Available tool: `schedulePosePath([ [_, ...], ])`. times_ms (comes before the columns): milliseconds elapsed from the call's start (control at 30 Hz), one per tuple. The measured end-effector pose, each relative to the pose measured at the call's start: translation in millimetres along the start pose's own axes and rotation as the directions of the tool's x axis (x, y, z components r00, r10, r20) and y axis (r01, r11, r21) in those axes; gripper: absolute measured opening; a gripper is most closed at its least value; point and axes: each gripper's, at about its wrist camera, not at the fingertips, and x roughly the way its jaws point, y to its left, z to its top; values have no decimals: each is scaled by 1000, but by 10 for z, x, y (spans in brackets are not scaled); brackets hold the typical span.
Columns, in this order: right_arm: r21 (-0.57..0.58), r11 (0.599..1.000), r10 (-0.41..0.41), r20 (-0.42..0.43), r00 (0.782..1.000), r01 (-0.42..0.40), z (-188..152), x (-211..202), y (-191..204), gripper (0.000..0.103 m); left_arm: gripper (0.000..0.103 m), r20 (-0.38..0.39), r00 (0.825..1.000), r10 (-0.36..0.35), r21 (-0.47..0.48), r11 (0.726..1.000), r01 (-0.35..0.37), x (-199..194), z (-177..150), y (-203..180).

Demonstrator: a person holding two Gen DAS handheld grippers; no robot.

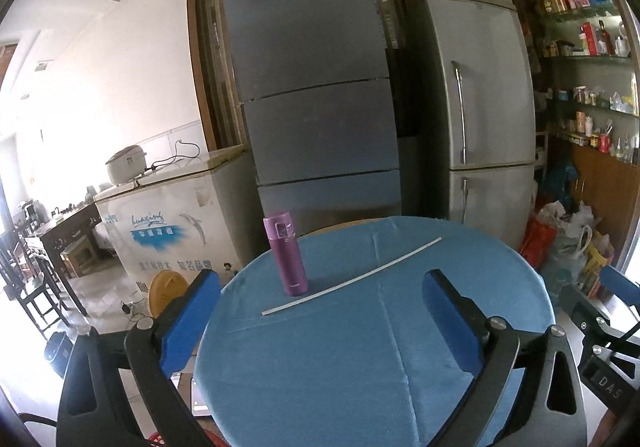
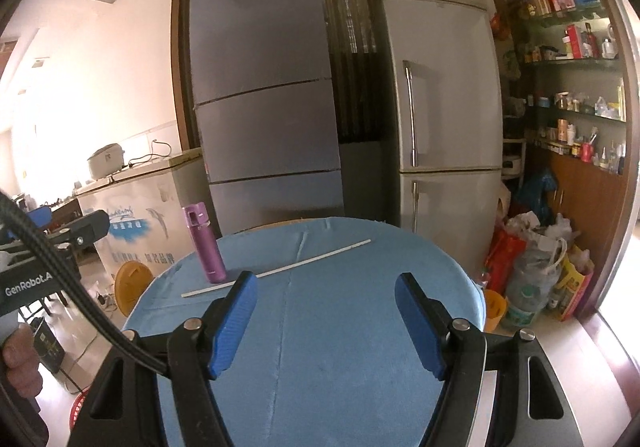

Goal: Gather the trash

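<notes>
Fingers of both grippers, left point(image 1: 320, 311) and right point(image 2: 326, 317), stand apart and empty above the table point(image 2: 340, 367), presumably ready to reach. Beyond them a flask point(image 1: 286, 253) stands just beside the likely trash: a thin white strip point(image 1: 352, 275) lying flat.

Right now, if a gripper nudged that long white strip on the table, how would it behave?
The white strip looks thin and light, so it would probably slide or pivot on the blue tablecloth. Lying flat, it seems hard to pinch, and may bend if lifted by one end.
</notes>
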Motion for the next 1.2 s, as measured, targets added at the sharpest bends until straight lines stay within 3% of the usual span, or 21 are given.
schedulePosePath([
  [533,-5,1000,-10,-25,1000,10,-9,-69,134,76,101,-19,999,42,-37,998,-43,-80,-110,227],
  [1200,-76,997,-21,-84,996,15,6,108,612,76,101,-60,997,44,-99,994,-50,28,-309,691],
])
